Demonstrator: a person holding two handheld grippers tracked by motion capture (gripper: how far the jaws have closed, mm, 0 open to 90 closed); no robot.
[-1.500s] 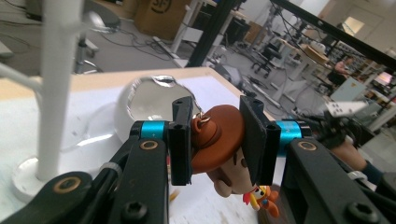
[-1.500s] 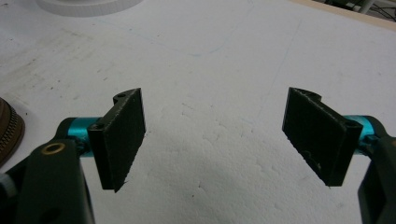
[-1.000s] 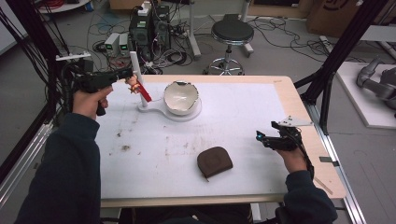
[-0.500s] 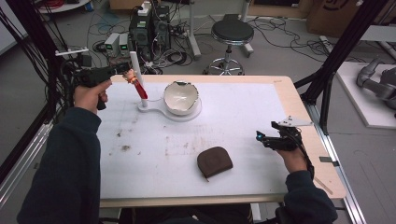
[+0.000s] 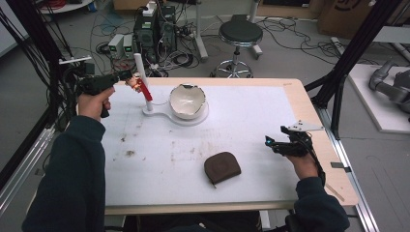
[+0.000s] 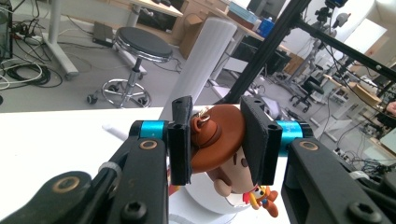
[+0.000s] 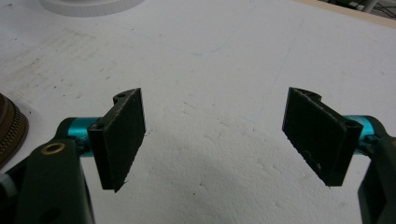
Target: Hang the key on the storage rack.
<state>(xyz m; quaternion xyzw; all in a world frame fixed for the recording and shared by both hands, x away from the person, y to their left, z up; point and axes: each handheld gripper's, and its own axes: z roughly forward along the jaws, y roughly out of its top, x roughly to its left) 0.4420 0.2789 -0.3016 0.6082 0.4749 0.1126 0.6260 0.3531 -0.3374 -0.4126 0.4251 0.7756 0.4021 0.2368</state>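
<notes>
A small toy figure keychain [image 6: 223, 154] with a brown hat and a red body [image 5: 139, 85] hangs in the air, and my left gripper [image 5: 126, 76] is shut on its head. It is right beside the white upright post [image 5: 142, 72] of a white stand [image 5: 159, 110] at the table's back left. The post [image 6: 201, 65] rises just behind the figure in the left gripper view. My right gripper [image 5: 271, 143] rests low at the table's right side, open, with nothing between its pads [image 7: 122, 136].
A white bowl [image 5: 187, 100] with a chipped rim sits on the stand's round base. A brown zip pouch [image 5: 222, 167] lies near the front middle; its edge [image 7: 10, 130] is left of my right gripper. Dirt smudges mark the white table [image 5: 159, 159].
My left gripper has carried the figure left and up, from in front of the stand to beside the post's upper part. The right gripper has stayed still.
</notes>
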